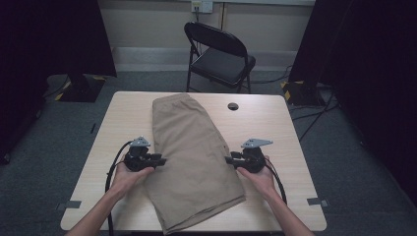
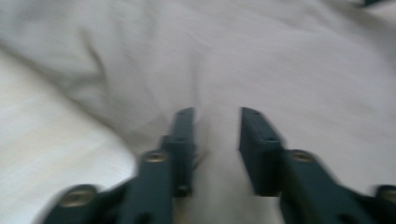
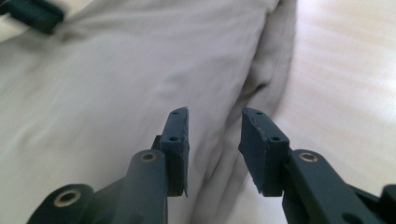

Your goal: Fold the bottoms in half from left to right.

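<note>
High view first: a pair of tan shorts (image 1: 192, 162) lies folded lengthwise down the middle of the light wooden table (image 1: 285, 123), waistband toward the far edge, hems toward the person. The left gripper (image 1: 160, 161) sits at the shorts' left edge and the right gripper (image 1: 229, 159) at the right edge, the two pointing inward at each other across the cloth. Behind the table stands a black folding chair (image 1: 219, 54), and a small round cable hole (image 1: 233, 106) shows in the tabletop near the far side.

Over to the left gripper view: a blurred picture, but the two black jaws stand apart with pale cloth (image 2: 261, 60) spread beyond them and a soft crease running off to the left. No fabric is pinched between the pads.

Now the right gripper view, much sharper: jaws apart again, nothing clamped, pointing right at the folded side edge (image 3: 268, 70) of the shorts where the layers stack up against bare wood (image 3: 345, 74).

My read on handling: this is light, limp woven cotton, not slippery, not fragile, but it will sag and unfold if lifted from a single layer. The best hold looks to be that thick doubled side edge, each gripper biting through all layers at matching height so the fold travels together.
</note>
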`<state>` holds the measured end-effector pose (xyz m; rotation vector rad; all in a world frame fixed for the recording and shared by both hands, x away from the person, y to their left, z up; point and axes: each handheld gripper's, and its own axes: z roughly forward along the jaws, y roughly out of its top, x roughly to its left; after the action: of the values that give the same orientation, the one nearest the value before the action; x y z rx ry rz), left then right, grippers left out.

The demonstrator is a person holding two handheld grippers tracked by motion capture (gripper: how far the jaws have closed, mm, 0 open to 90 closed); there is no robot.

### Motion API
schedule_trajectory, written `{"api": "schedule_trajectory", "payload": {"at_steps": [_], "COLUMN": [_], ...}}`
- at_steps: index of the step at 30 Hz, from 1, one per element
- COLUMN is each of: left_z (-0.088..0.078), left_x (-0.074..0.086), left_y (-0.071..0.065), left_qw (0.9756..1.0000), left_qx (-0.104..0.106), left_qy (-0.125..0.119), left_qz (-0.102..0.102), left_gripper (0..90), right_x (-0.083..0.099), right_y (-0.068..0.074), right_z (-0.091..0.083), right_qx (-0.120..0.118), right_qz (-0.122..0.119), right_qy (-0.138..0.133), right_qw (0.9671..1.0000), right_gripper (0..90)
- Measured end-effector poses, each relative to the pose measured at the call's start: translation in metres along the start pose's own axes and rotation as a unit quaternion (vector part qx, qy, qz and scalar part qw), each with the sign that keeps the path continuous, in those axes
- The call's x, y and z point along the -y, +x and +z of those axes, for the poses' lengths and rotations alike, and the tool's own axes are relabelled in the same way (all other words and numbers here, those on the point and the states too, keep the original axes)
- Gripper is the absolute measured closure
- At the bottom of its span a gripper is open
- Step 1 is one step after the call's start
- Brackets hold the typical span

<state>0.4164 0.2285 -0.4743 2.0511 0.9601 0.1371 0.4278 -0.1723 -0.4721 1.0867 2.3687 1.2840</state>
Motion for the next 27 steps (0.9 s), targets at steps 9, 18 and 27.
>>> {"api": "schedule_trajectory", "payload": {"at_steps": [9,18,27], "left_z": [-0.003,0.012,0.034], "left_x": [0.004,0.009,-0.005], "left_y": [-0.017,0.0,0.001], "left_qw": [0.9996,0.9993,0.9985], "left_qx": [0.019,-0.011,-0.034], "left_qy": [0.013,0.035,0.017], "left_qz": [0.018,-0.001,0.039], "left_gripper": [68.0,59.5,58.9], "right_x": [-0.014,-0.005,0.02], "right_y": [-0.006,0.0,0.013], "right_z": [0.035,0.017,-0.007], "right_qx": [-0.001,-0.025,-0.043], "right_qz": [0.017,-0.009,-0.008], "right_qy": [0.016,0.021,0.049], "right_qw": [0.9997,0.9994,0.9978], "right_gripper": [73.5,90.0,90.0]}}
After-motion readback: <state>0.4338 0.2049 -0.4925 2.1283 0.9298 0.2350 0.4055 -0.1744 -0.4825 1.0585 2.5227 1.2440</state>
